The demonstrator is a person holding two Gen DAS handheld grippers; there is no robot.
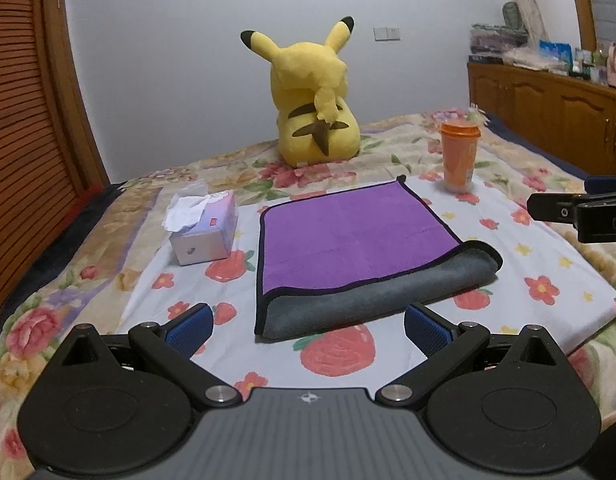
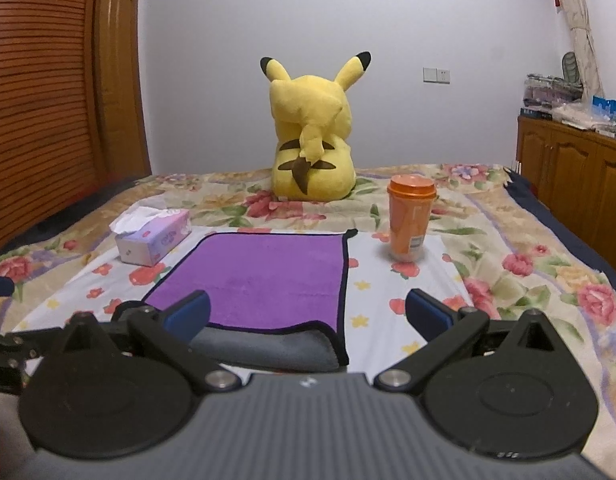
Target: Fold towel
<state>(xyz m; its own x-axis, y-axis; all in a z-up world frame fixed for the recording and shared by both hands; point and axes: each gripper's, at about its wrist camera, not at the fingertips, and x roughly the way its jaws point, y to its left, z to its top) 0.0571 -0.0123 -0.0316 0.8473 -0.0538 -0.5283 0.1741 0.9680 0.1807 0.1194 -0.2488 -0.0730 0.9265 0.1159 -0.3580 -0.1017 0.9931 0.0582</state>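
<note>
A purple towel [image 1: 348,236] with a grey underside and black hem lies folded on the flowered bed cover, its rounded grey fold along the near edge. In the right wrist view the towel [image 2: 264,276] lies ahead and a little left. My left gripper [image 1: 308,326] is open and empty, just short of the towel's near left corner. My right gripper [image 2: 306,314] is open and empty, over the towel's near right corner. The right gripper's body shows at the right edge of the left wrist view [image 1: 588,212].
A tissue box [image 1: 204,228] stands left of the towel. An orange cup with a lid [image 1: 459,156] stands beyond its far right corner. A yellow plush toy [image 1: 312,96] sits further back. A wooden cabinet [image 1: 548,116] runs along the right of the bed.
</note>
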